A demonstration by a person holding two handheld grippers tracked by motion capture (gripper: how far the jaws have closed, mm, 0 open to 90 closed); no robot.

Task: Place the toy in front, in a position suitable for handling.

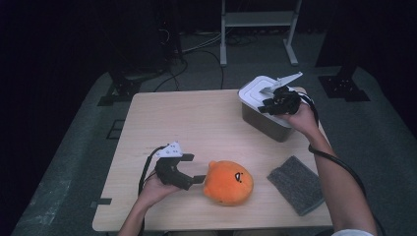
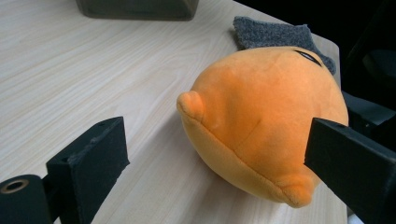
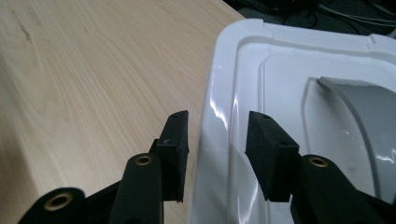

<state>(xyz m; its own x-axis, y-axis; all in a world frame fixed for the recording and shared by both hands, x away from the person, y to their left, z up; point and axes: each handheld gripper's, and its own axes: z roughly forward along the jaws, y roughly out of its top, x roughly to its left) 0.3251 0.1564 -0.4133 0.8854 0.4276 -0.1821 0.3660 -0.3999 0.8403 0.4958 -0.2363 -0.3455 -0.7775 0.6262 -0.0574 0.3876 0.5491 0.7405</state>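
Nearest the lens in the left gripper view, the left gripper (image 2: 224,158) has its two black jaws wide apart w/ the orange plush toy (image 2: 264,121) between them; the far jaw sits just beside the plush, pads not pressing, nothing held. In the high view that gripper (image 1: 196,173) is at the front-left of the wooden table (image 1: 162,123), plush (image 1: 228,182) right next to it near the front edge. A grey cloth (image 1: 296,184) lies flat to the plush's right, apart from it. Right gripper (image 3: 215,149) is partly closed, jaws straddling the rim of the white lid (image 3: 299,93) of a grey bin (image 1: 265,122) at the table's back-right; small gaps either side of the rim, so not gripping. Seen from above, right gripper (image 1: 268,102) rests over the lid (image 1: 255,91).
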